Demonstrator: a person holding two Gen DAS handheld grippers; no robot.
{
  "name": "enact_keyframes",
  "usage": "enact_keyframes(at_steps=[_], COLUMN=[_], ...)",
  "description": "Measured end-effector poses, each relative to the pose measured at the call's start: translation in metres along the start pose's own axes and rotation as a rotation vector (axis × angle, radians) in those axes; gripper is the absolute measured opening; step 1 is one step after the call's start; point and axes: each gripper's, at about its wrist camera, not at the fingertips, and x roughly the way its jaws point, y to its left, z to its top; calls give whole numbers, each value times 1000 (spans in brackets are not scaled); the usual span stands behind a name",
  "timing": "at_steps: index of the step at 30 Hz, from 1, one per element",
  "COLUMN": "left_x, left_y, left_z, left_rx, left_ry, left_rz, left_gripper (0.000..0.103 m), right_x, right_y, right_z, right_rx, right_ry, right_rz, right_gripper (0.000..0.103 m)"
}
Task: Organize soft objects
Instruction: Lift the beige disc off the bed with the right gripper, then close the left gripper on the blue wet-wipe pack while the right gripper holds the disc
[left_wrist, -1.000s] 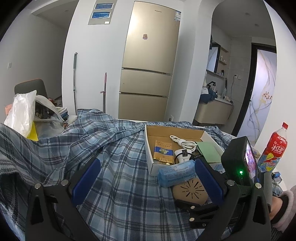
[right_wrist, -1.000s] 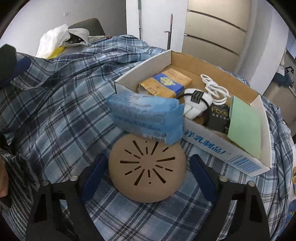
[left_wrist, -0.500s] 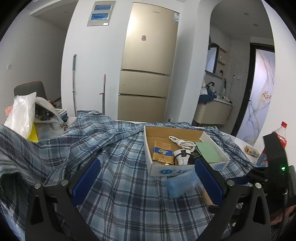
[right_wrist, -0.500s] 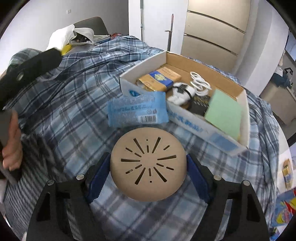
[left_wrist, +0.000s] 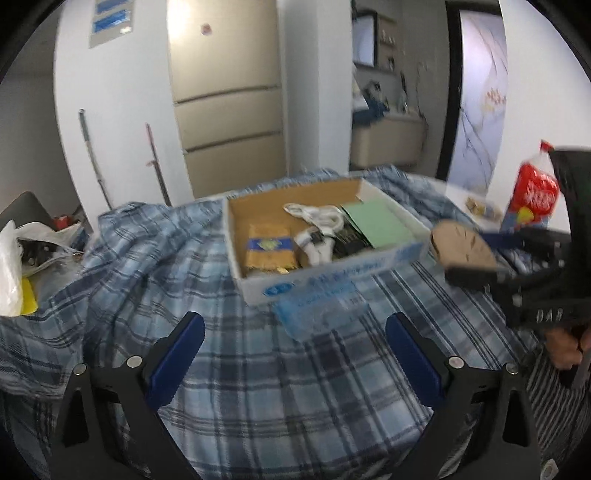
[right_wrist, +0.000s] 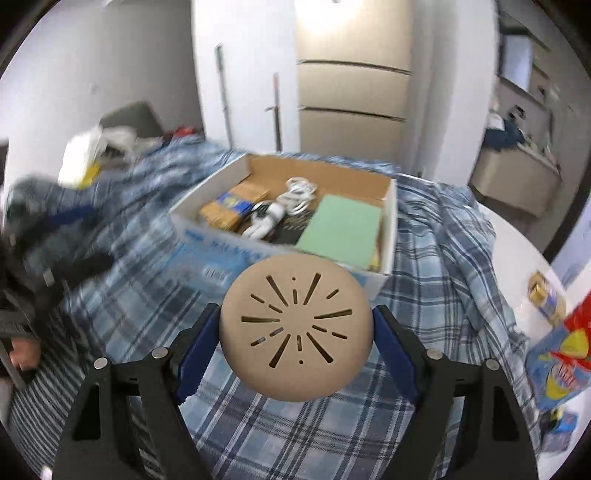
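Note:
A tan round disc (right_wrist: 295, 328) with dark slits is clamped between the blue pads of my right gripper (right_wrist: 295, 332), held up over the blue plaid cloth (right_wrist: 443, 258). In the left wrist view the same disc (left_wrist: 461, 243) hangs at the right, just past the corner of the cardboard box (left_wrist: 332, 280). A soft blue tissue pack (left_wrist: 321, 310) lies on the cloth against the box's front wall. My left gripper (left_wrist: 295, 328) stands open and empty just short of that pack. The box (right_wrist: 192, 229) holds a yellow packet, a white cable and a green pad.
A red drink bottle (left_wrist: 532, 195) stands at the right on the white table, with small yellow packets (right_wrist: 546, 299) near it. A white plastic bag (left_wrist: 11, 273) and clutter sit at the far left. A fridge (left_wrist: 229, 110) and wall stand behind.
My right gripper closed on the tan disc and lifted it off the cloth, away from the tissue pack, toward the box's right end. The left gripper shifted and rolled, staying open.

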Motion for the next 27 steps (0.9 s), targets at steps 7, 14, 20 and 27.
enact_keyframes(at_steps=[7, 14, 20, 27], left_x=[14, 55, 66, 80], left_y=[-17, -5, 13, 13], left_z=[11, 26, 38, 38], left_rx=[-102, -259, -317, -315], left_ry=[80, 208, 263, 305], left_rz=[-42, -122, -136, -146], left_gripper=[100, 100, 100, 100], right_x=[-14, -24, -20, -20], right_y=[-14, -40, -43, -44], right_z=[-5, -7, -8, -10], right_rx=[84, 217, 229, 246], right_ry=[-69, -105, -87, -84], right_rz=[-89, -240, -236, -225], right_gripper=[81, 81, 81, 81])
